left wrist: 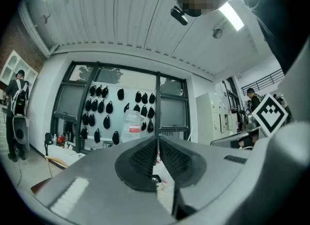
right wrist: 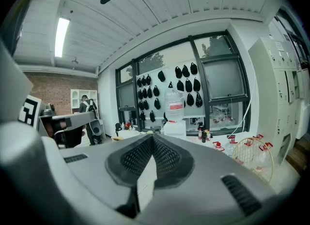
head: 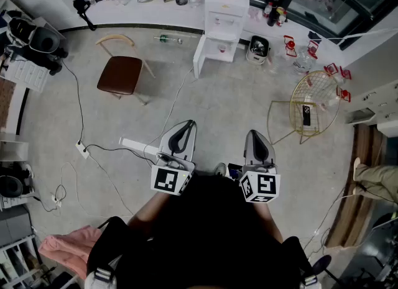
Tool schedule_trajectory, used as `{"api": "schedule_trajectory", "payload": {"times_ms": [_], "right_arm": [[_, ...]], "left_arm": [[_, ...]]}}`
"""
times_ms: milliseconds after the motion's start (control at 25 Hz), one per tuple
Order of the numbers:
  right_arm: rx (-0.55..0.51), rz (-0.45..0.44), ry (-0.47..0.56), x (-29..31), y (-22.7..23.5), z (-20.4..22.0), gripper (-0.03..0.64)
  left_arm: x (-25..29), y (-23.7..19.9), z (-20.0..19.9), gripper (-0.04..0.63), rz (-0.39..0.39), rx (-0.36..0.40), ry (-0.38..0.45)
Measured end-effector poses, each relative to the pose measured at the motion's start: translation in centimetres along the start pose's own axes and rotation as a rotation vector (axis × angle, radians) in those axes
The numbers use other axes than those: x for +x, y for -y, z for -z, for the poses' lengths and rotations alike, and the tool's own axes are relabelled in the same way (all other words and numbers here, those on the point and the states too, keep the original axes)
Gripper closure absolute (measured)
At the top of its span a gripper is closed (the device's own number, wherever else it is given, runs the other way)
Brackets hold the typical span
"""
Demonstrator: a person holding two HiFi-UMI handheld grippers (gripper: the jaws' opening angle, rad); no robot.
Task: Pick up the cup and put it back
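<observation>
I hold both grippers out level over the floor, side by side in front of my body. In the head view my left gripper (head: pixel 185 127) and my right gripper (head: pixel 254 136) point toward a white water dispenser (head: pixel 222 17) across the room. The left gripper (left wrist: pixel 157 140) has its jaws meeting at the tip, with nothing between them. The right gripper (right wrist: pixel 152 136) is likewise shut and empty. The dispenser with its bottle (right wrist: pixel 175 105) shows far ahead in both gripper views. I cannot pick out a cup with certainty; anything on the dispenser is too small to tell.
A brown-seated chair (head: pixel 121 73) stands at the left, a gold wire chair (head: pixel 314 104) at the right. Cables and a power strip (head: pixel 83 150) run across the floor. A counter (head: pixel 155 14) with bottles lines the window. A person (left wrist: pixel 19 98) stands far left.
</observation>
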State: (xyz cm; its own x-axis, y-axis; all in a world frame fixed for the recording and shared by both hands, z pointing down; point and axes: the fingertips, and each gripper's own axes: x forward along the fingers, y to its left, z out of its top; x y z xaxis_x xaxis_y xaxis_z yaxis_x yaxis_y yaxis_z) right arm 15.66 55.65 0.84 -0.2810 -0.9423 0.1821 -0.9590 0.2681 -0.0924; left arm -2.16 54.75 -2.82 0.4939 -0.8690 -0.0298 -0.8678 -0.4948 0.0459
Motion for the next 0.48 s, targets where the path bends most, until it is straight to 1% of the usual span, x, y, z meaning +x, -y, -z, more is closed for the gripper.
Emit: {"api": "schedule_trajectory", "payload": {"times_ms": [480], "right_arm": [[-0.008, -0.001, 0.011, -0.16, -0.36, -0.07, 0.623]], "left_arm": [[-0.09, 0.2, 0.19, 0.577, 0.0, 0.008, 0.006]]}}
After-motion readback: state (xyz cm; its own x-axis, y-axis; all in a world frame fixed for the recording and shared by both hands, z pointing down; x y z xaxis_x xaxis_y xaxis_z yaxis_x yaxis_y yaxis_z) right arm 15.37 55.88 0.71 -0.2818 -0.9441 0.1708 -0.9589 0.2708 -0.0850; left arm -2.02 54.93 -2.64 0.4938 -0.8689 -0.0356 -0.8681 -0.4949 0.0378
